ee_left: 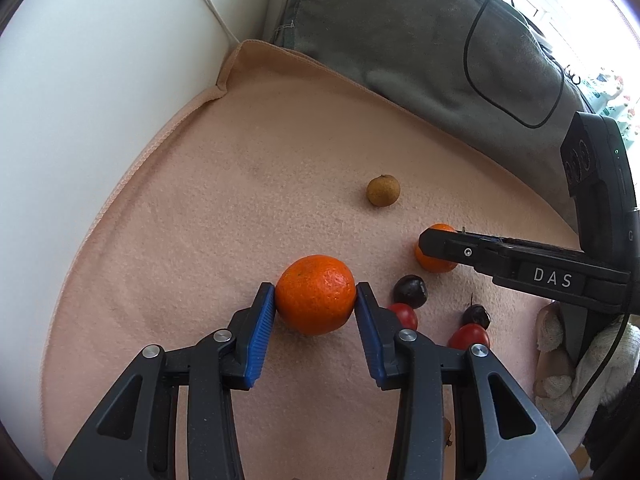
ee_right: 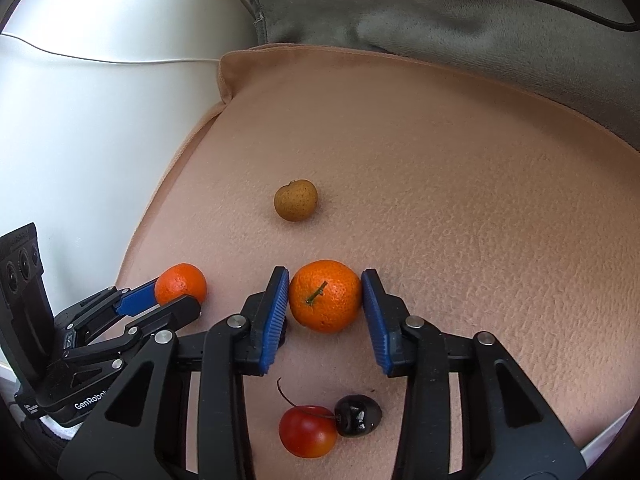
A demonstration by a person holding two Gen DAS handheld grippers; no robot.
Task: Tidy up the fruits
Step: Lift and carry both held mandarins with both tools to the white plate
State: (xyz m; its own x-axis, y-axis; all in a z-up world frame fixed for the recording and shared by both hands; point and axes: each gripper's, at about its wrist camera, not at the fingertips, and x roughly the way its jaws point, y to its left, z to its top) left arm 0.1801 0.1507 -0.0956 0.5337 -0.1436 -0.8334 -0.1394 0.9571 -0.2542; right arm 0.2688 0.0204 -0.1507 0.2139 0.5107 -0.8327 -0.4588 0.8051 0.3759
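Observation:
Two tangerines lie on a peach cloth (ee_left: 240, 184). In the left wrist view, my left gripper (ee_left: 315, 300) has its blue pads against both sides of the larger tangerine (ee_left: 316, 280). The right wrist view shows my right gripper (ee_right: 325, 280) shut on a stemmed tangerine (ee_right: 325, 300), pads touching it left and right. A brown longan (ee_left: 383, 190) (ee_right: 295, 200) sits alone farther back. Each gripper shows in the other's view: the right gripper (ee_left: 434, 248) over its tangerine (ee_left: 438, 264), the left gripper (ee_right: 176, 300) around its tangerine (ee_right: 182, 280).
Dark cherries (ee_left: 410, 292) (ee_left: 477, 316) and red cherries (ee_left: 404, 316) (ee_left: 469, 336) lie between the tangerines; one red cherry (ee_right: 307, 431) and one dark cherry (ee_right: 357, 415) sit under my right gripper. A grey cushion (ee_left: 400, 40) with a black cable (ee_left: 472, 60) borders the back, a white surface (ee_left: 100, 80) the left.

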